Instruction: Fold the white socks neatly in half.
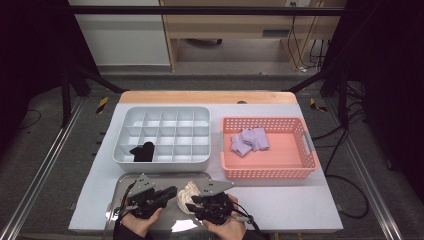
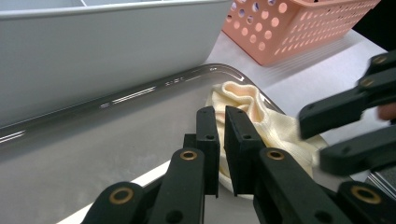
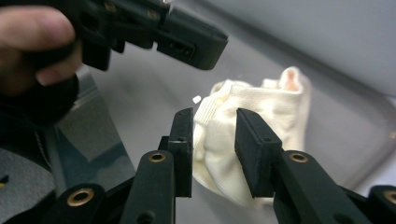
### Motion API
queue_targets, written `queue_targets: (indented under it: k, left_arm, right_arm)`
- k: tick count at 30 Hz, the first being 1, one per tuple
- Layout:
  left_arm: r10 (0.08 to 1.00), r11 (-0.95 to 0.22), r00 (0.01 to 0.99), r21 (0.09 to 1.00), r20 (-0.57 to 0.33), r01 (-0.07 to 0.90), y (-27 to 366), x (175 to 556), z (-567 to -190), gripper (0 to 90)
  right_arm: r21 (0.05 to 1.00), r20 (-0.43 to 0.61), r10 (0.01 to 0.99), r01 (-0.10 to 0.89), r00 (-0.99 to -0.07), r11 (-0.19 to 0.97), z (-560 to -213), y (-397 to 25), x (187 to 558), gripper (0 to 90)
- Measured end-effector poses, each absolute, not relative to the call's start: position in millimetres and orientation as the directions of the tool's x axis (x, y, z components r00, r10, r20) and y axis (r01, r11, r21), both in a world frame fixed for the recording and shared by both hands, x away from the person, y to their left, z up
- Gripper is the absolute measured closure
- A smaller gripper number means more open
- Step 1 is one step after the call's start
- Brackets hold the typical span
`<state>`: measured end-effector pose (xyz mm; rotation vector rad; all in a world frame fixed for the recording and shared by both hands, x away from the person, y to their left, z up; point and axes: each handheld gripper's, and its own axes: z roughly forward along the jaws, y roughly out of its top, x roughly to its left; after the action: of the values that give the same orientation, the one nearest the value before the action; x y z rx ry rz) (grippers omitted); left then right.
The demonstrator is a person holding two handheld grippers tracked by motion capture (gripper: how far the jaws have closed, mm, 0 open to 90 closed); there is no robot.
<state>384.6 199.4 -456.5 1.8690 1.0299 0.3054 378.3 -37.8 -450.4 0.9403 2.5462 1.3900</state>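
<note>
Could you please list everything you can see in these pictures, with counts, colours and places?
cream sock: one, cream, bunched on the metal tray between the two grippers
metal tray: one, silver, near edge of the table
divided bin: one, pale grey, far left of the mat
black sock: one, black, in a front compartment of the divided bin
basket: one, salmon pink, right of the bin
lilac socks: a small pile, lilac, in the basket
left gripper: one, black, jaws slightly apart just short of the cream sock
right gripper: one, black, jaws open around the cream sock
</note>
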Motion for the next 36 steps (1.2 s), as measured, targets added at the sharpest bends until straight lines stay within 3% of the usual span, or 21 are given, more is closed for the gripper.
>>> queue_targets:
  k: [5,8,10,13,18,25,31,36]
  left_arm:
    - [0.768,-0.211,0.606,0.811,-0.208,0.546,200,385,-461,81.3]
    - [0.767,-0.230,0.609,0.800,-0.202,0.554,199,385,-465,81.0]
    - [0.772,-0.247,0.609,0.795,-0.185,0.554,197,385,-467,81.2]
    - [0.773,-0.276,0.613,0.785,-0.162,0.554,195,386,-471,81.4]
    - [0.775,-0.284,0.611,0.776,-0.159,0.562,193,387,-474,82.3]
    - [0.770,-0.295,0.617,0.769,-0.160,0.568,192,388,-476,84.1]
    - [0.769,-0.298,0.619,0.766,-0.162,0.569,191,389,-476,84.8]
    - [0.755,-0.222,0.620,0.808,-0.212,0.546,199,388,-462,82.2]
  right_arm:
    - [0.798,0.202,0.571,0.472,-0.796,0.376,-447,-48,380,75.0]
    - [0.781,0.201,0.572,0.482,-0.796,0.397,-453,-45,381,73.6]
    - [0.767,0.182,0.556,0.471,-0.811,0.436,-460,-39,379,66.4]
    - [0.765,0.164,0.555,0.461,-0.815,0.451,-464,-36,378,66.7]
    - [0.760,0.137,0.561,0.450,-0.816,0.469,-470,-34,379,87.2]
    - [0.798,0.151,0.535,0.422,-0.831,0.430,-459,-28,380,87.3]
    - [0.772,0.153,0.511,0.425,-0.846,0.473,-472,-18,379,85.8]
    - [0.771,0.157,0.521,0.434,-0.839,0.466,-477,-17,378,85.4]
